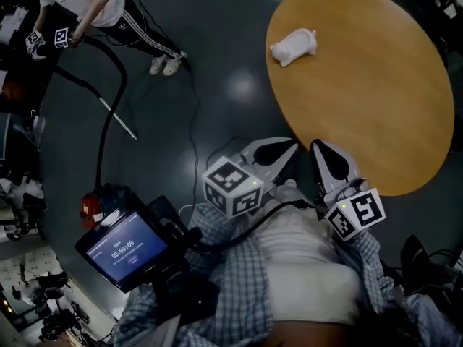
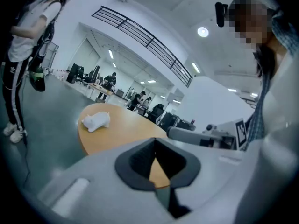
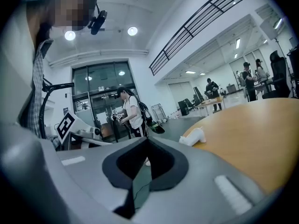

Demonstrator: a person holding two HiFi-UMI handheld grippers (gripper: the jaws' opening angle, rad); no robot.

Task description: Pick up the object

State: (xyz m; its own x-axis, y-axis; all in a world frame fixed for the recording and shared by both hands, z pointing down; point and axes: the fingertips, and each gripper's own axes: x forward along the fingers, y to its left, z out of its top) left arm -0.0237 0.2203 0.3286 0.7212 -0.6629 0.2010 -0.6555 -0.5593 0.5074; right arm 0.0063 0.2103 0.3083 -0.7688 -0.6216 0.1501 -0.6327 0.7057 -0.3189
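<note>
A small white plush animal [image 1: 294, 47] lies on its side on the far left part of the round wooden table [image 1: 376, 100]. It also shows as the white plush animal [image 2: 96, 121] in the left gripper view and as the plush animal [image 3: 192, 136] in the right gripper view. My left gripper [image 1: 289, 147] and right gripper [image 1: 317, 147] are both held close to the body at the table's near edge, far short of the toy. Both have their jaws shut, with nothing between them.
A person [image 1: 108, 9] in a white top stands at the far left holding marker cubes. Cables [image 1: 116, 100] and a red device [image 1: 92, 207] lie on the dark floor. A tablet screen [image 1: 123, 250] hangs at my lower left. Desks and people fill the far hall.
</note>
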